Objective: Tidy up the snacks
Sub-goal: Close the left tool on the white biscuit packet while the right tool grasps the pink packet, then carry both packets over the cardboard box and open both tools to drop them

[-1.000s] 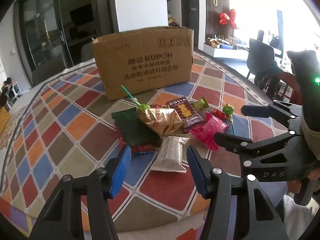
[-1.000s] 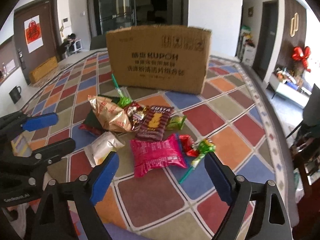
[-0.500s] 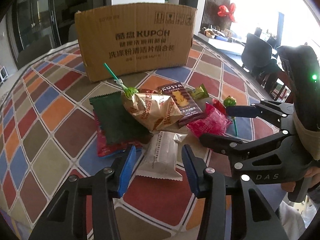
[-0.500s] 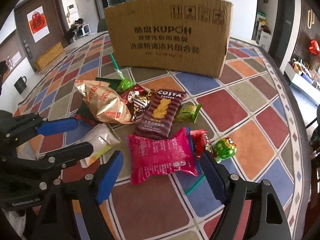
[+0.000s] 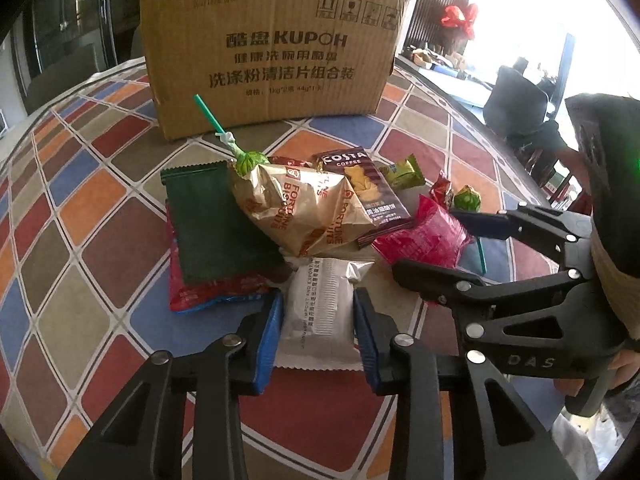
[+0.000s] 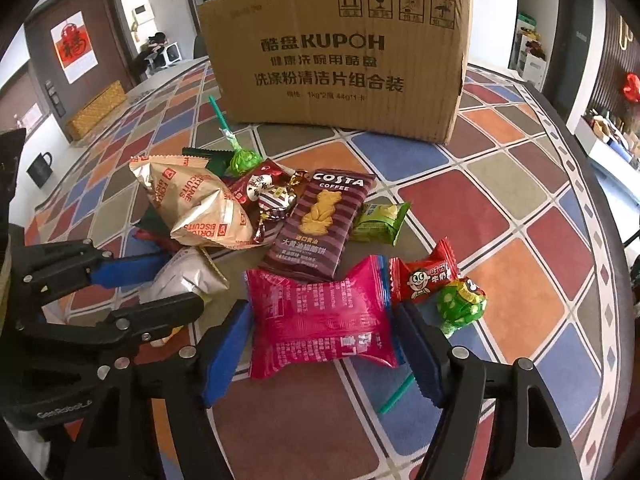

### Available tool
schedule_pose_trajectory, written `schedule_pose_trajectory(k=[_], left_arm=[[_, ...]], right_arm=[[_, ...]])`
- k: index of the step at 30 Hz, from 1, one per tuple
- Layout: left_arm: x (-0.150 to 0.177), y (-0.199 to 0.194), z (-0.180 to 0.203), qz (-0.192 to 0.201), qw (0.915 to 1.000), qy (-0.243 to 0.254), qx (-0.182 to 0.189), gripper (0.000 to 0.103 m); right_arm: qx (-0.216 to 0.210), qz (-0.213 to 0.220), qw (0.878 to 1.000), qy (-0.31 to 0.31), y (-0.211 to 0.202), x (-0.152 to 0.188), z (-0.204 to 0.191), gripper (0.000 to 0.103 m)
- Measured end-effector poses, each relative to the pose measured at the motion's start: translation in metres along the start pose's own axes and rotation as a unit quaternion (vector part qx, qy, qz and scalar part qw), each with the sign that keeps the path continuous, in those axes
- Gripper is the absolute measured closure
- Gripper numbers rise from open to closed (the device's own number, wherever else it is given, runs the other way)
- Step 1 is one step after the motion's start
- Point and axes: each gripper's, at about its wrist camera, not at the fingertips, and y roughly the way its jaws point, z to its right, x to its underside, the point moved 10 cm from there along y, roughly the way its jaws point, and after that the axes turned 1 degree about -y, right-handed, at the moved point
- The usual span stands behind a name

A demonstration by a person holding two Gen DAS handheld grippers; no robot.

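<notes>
Silver packet [image 5: 318,316]: in front of the cardboard box [image 5: 272,56], nearest me; my left gripper [image 5: 316,332] has just been closing, pads now against its sides.
Pink packet [image 6: 320,320]: beside it; my right gripper [image 6: 320,344] has just been closing, jaws straddling it, not yet pinching.
Progress: I judge nothing sorted; the whole pile lies before the box.
Room: bare tablecloth [image 6: 500,208] right of the box.

At the top centre of the right wrist frame the box [image 6: 340,52] stands on the counter [image 6: 500,208]. Below it lies the snack pile: biscuit bag [image 6: 192,204] left, Costa packet [image 6: 320,220] centre, lollipop [image 6: 460,304] right, wafer pack [image 6: 320,316] lowest.
</notes>
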Motion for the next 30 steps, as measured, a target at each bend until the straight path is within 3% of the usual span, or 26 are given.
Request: schedule_pose_trajectory(k=[4, 7, 18, 30], left_arm=[[0.001, -0.001, 0.002, 0.001, 1.0000, -0.004, 0.006, 0.072], [0.001, -0.005, 0.004, 0.005, 0.9999, -0.004, 0.012, 0.072], [-0.001, -0.036, 0.010, 0.040, 0.9991, -0.004, 0.010, 0.072], [-0.024, -0.090, 0.011, 0.110, 0.9939, -0.002, -0.008, 0.072]], right_arm=[[0.008, 0.004, 1.000, 0.000, -0.003, 0.001, 0.000, 0.047], [0.001, 0.005, 1.000, 0.009, -0.005, 0.002, 0.000, 0.051], [-0.007, 0.026, 0.999, 0.032, -0.025, 0.006, -0.006, 0.053], [-0.004, 0.085, 0.996, 0.035, -0.067, -0.014, -0.016, 0.053]])
